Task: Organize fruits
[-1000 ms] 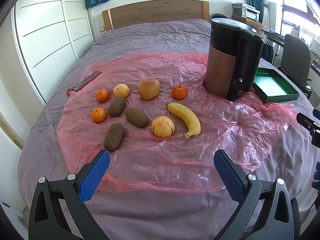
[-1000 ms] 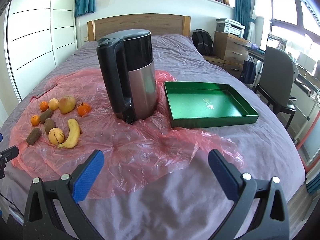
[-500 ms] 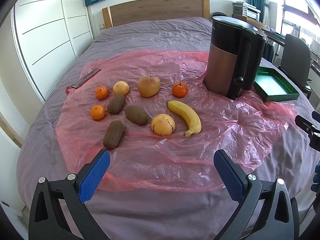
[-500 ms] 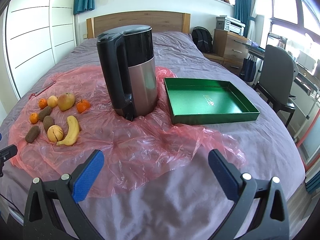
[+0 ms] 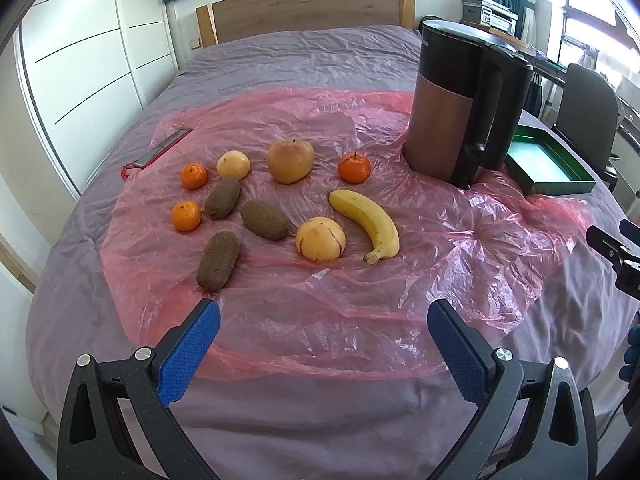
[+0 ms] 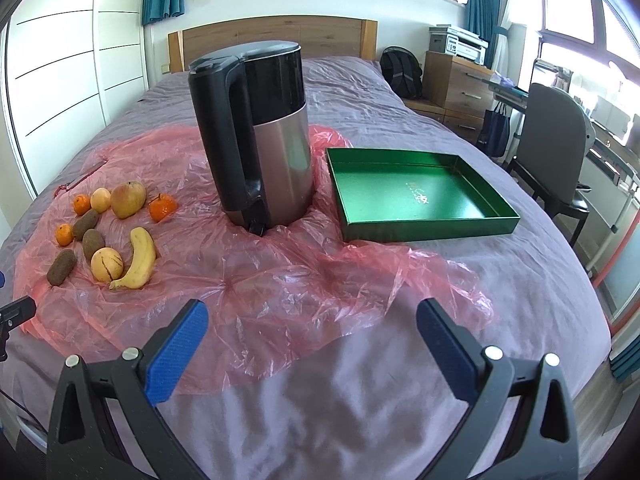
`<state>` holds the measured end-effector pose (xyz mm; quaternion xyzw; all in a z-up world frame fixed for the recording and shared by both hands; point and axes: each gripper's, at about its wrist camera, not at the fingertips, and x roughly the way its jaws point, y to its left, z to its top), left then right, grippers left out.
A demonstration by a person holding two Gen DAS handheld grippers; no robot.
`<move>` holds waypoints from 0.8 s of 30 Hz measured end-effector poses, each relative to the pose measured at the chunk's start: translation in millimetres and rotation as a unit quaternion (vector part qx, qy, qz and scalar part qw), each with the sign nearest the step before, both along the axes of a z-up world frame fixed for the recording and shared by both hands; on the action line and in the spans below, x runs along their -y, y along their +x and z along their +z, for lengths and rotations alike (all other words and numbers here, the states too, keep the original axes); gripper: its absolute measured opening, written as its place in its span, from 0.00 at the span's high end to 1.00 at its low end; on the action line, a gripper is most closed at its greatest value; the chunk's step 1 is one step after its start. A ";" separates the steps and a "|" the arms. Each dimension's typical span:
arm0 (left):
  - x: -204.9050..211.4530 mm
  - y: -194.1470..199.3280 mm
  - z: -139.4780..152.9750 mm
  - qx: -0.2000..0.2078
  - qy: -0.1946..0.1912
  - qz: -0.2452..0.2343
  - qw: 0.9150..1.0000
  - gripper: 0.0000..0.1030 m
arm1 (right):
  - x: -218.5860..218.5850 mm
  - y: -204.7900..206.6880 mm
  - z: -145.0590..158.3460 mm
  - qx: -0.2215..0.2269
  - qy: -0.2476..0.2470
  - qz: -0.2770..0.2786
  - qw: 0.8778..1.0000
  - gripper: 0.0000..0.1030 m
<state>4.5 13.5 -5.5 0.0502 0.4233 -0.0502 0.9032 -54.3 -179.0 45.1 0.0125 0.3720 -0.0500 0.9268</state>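
Ten fruits [image 5: 320, 239] lie on the pink sheet [image 5: 320, 308] toward the bed's left edge, ahead of the spread, empty left gripper [image 5: 320, 320]. Right gripper [image 6: 312, 326] likewise released. Fruits appear slightly nearer than before.

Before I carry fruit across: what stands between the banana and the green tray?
The kettle stands between the banana and the green tray, upright on the pink plastic sheet; the right wrist view shows it best.

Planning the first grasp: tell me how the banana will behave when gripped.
The banana looks curved and tapered, so it may pivot between the pads. Its unblemished yellow skin suggests firmness, though probably bruisable. The crinkled plastic sheet beneath may let it slide.
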 end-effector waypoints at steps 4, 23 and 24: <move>-1.5 2.6 -3.8 -0.008 -0.006 0.000 1.000 0.01 | -1.7 1.7 -2.9 -0.002 -0.003 0.000 1.000 0.00; -19.0 23.9 -25.2 -0.060 -0.001 0.013 0.998 0.01 | -30.3 27.5 -15.9 -0.015 0.030 0.044 0.998 0.00; -24.4 26.0 -26.3 -0.061 -0.001 0.021 0.998 0.01 | -34.6 30.6 -16.4 -0.019 0.030 0.050 0.998 0.00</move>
